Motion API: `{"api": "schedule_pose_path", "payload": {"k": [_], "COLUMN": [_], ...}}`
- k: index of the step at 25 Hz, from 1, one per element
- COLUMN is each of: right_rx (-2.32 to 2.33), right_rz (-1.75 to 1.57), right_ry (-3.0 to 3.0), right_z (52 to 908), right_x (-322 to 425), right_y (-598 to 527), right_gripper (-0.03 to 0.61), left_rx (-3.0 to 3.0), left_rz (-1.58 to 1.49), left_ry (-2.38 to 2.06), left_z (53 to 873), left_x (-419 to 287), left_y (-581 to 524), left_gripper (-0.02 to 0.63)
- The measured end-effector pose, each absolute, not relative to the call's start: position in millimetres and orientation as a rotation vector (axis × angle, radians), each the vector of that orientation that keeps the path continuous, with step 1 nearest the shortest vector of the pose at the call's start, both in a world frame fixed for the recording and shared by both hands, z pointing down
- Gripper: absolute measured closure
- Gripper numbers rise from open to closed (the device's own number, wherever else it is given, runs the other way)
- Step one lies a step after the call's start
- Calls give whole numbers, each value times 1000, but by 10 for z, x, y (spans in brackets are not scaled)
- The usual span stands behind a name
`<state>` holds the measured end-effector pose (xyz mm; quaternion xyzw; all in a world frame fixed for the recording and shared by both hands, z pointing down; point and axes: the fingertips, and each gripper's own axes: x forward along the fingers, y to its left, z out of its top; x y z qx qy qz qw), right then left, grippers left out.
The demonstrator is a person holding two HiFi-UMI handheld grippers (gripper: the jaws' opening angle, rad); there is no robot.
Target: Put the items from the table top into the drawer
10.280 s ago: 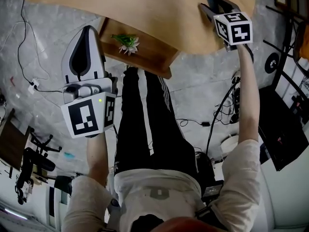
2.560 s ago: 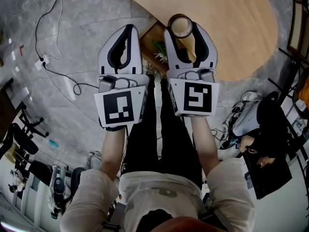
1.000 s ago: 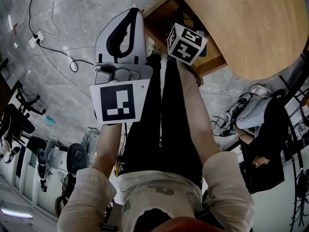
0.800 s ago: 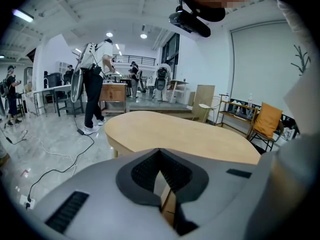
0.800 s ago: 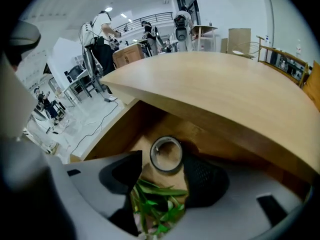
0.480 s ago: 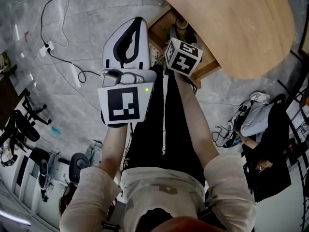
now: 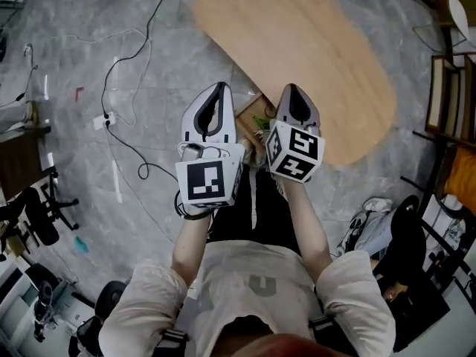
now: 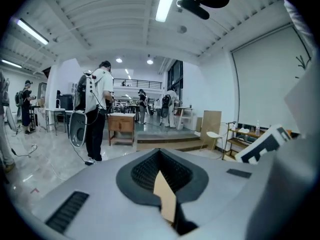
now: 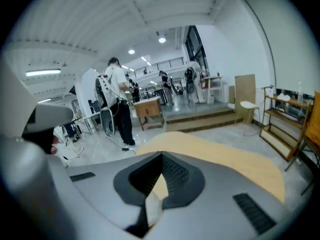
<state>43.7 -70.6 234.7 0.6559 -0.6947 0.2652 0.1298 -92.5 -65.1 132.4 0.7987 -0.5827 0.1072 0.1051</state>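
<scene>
Standing on a grey floor (image 7: 67,162) trailed with cables (image 7: 109,69), the oval wooden table (image 7: 320,58) faces the left gripper (image 7: 216,89) and right gripper (image 7: 292,90), both with jaws pressed together.

Surface (image 7: 312,50) upper right in head view, on floor (image 7: 74,43). Drawer (image 7: 250,114) sticking out from under surface's near edge, just before legs (image 7: 260,199). Cable (image 7: 126,73) and power strip (image 7: 102,119) on floor, left of surface. Shelf rack (image 7: 446,88) right of surface. Beyond surface's far end, standing person (image 9: 117,99), cabinet (image 9: 150,109) just right.
</scene>
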Motion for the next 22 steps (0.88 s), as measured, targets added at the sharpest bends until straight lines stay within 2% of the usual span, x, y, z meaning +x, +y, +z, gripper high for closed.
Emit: {"api": "schedule_pose_path", "payload": {"k": [5,9,13,22], "right_rx": [1925,1857,1780,1700], "right_rz": [478,269,187,193], "right_ry": [-2244,-2314,-2354,-2395], "right_z": [713,71,-50,10], "right_x": [508,444,257,186], "right_y": [-543,-60,276,283], "right_gripper": [572,572,572,574], "left_rx": [2358,2409,2487,2444], "left_rz": [252,169,195,236], "left_ry": [-1769,-1754,-1748,-1762], "left_z": [421,-114,-389,-203], "left_x": [-846,-758,-818,-914], "left_y": [-463,-109,170,314], "left_gripper": [606,606,606,606]}}
